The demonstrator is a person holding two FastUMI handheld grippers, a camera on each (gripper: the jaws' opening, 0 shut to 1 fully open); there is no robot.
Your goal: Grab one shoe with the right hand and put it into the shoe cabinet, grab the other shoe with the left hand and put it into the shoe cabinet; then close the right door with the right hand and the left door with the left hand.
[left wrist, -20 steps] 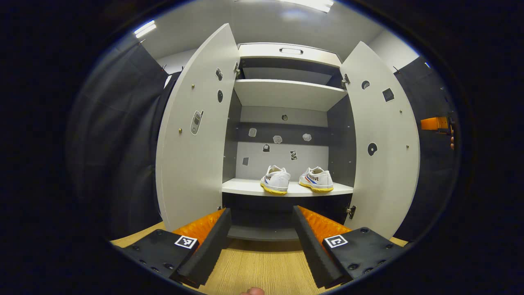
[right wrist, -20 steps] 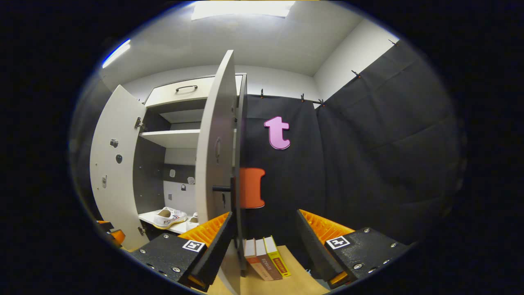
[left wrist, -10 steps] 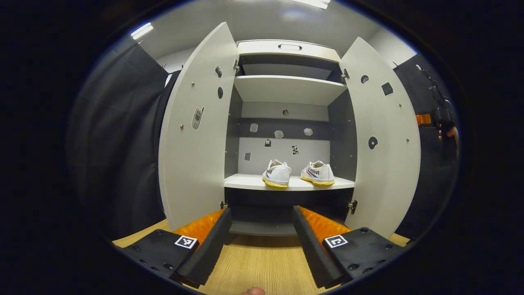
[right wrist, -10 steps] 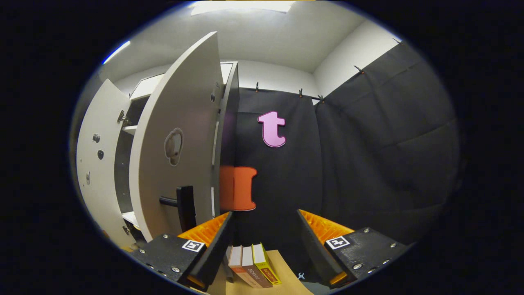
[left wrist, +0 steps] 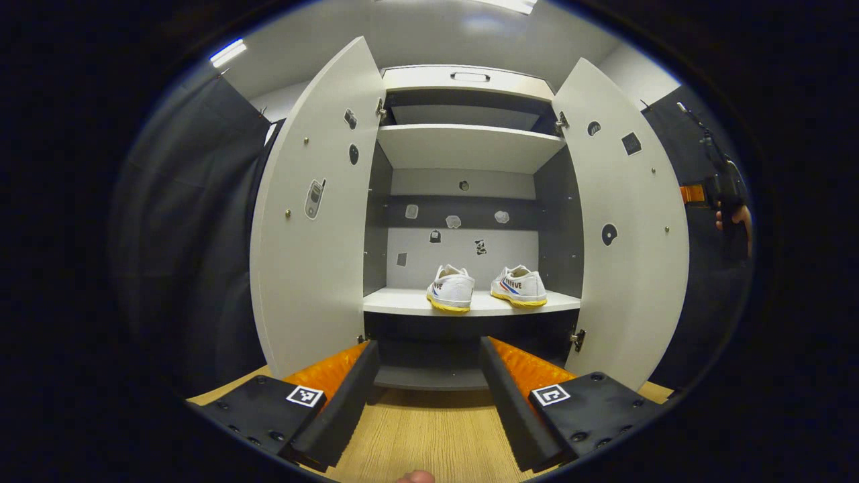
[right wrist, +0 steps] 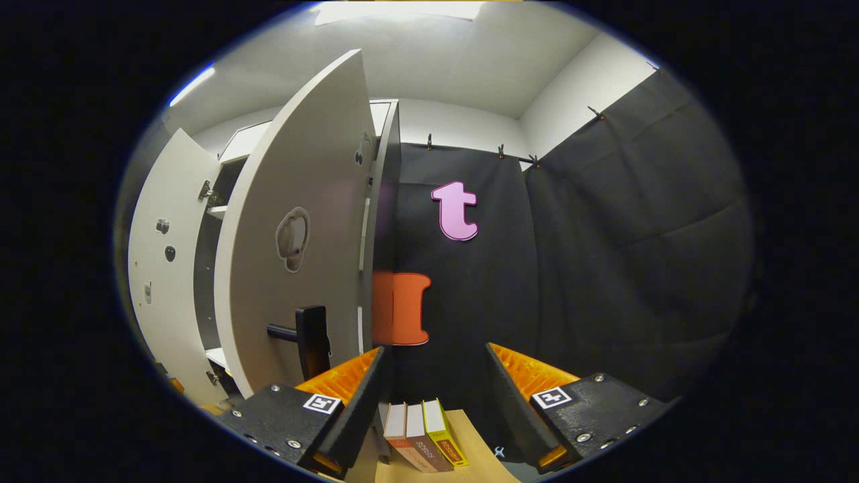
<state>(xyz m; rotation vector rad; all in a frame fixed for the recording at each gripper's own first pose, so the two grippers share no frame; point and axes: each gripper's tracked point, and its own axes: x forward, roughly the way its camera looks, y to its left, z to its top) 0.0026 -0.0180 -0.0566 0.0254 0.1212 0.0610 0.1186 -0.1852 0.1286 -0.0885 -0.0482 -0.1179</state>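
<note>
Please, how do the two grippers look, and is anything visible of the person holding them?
The left gripper and the right gripper look alike: two long wedge-shaped fingers on black blocks with screws, each block bearing a square black-and-white marker. No cables or sleeves are visible. A hand holds the far gripper in the left gripper view.

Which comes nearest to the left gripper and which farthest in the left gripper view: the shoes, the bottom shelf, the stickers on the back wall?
From the left gripper, nearest first:
1. Bottom shelf, low, just past the gripper.
2. Shoes, side by side on the middle shelf.
3. Stickers, on the back wall behind the shoes.
</note>
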